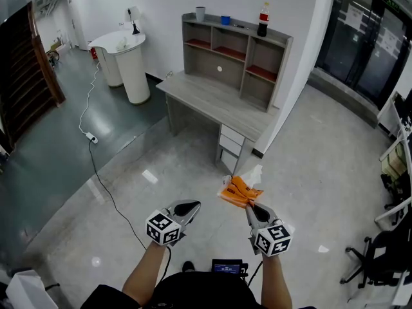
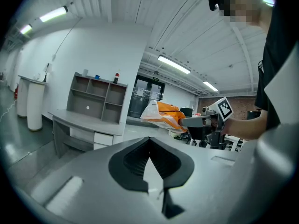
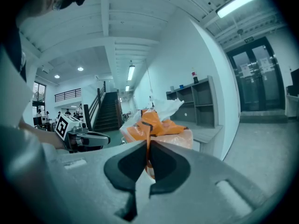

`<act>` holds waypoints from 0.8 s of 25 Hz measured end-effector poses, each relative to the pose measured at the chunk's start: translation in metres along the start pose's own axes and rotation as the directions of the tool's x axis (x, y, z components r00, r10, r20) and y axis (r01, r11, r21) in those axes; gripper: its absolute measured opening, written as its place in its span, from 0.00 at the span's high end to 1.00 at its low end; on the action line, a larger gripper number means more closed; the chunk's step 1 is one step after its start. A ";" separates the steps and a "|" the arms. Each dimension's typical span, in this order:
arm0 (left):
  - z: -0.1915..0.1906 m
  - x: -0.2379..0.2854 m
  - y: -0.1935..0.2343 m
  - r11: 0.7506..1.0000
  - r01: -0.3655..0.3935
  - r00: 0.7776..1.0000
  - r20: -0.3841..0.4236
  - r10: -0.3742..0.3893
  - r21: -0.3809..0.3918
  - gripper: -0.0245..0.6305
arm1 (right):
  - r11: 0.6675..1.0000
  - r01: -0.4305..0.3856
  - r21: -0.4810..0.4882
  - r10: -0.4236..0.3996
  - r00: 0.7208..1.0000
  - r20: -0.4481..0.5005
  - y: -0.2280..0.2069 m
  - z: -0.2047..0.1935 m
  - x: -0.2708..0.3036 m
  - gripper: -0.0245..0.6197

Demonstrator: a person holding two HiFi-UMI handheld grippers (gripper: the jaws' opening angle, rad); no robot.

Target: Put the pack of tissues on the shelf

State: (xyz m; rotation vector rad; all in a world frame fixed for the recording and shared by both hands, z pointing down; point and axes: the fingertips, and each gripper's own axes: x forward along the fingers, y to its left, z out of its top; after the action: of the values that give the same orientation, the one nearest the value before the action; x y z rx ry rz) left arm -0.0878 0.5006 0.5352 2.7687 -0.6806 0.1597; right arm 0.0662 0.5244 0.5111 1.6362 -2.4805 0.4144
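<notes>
An orange and white pack of tissues (image 1: 241, 189) hangs in the air, with my right gripper (image 1: 252, 210) shut on its near edge. In the right gripper view the pack (image 3: 159, 124) fills the space just beyond the closed jaws, a white tissue sticking up from its top. My left gripper (image 1: 187, 208) is shut and holds nothing, level with the right one and to its left. The grey shelf unit (image 1: 234, 56) stands on a desk (image 1: 212, 102) against the wall, well ahead of both grippers. From the left gripper view the pack (image 2: 162, 115) shows to the right.
A dark bottle (image 1: 262, 20), a blue cup (image 1: 225, 19) and a grey cup (image 1: 200, 13) stand on the shelf's top. White round pedestals (image 1: 126, 63) stand left of the desk. A black cable (image 1: 103, 179) runs over the floor. Glass doors (image 1: 364, 44) are at right, an office chair (image 1: 376, 256) near right.
</notes>
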 end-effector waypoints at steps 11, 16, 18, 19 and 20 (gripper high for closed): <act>0.004 0.037 -0.017 1.000 -0.012 1.000 0.000 0.012 0.002 0.96 | 0.999 -0.033 0.005 0.033 0.999 0.008 -0.041 0.003 -0.012 0.95; 0.006 0.056 -0.024 1.000 -0.031 0.999 0.017 0.031 0.000 0.96 | 0.999 -0.051 0.001 0.051 0.999 0.007 -0.064 0.002 -0.013 0.95; 0.004 0.062 -0.025 0.999 -0.033 0.999 0.017 0.033 -0.003 0.96 | 0.998 -0.057 0.003 0.057 0.998 0.003 -0.071 0.000 -0.012 0.95; 0.002 0.064 -0.025 0.999 -0.035 0.999 0.016 0.035 -0.006 0.96 | 0.998 -0.060 0.005 0.060 0.998 0.001 -0.073 -0.001 -0.011 0.95; 0.001 0.066 -0.024 0.999 -0.037 0.999 0.014 0.038 -0.008 0.96 | 0.998 -0.063 0.007 0.063 0.998 -0.001 -0.075 -0.001 -0.010 0.95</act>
State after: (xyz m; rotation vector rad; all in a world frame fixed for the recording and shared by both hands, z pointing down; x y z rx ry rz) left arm -0.0186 0.4913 0.5394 2.7529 -0.7353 0.1452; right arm 0.1389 0.5054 0.5211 1.5627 -2.5384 0.4315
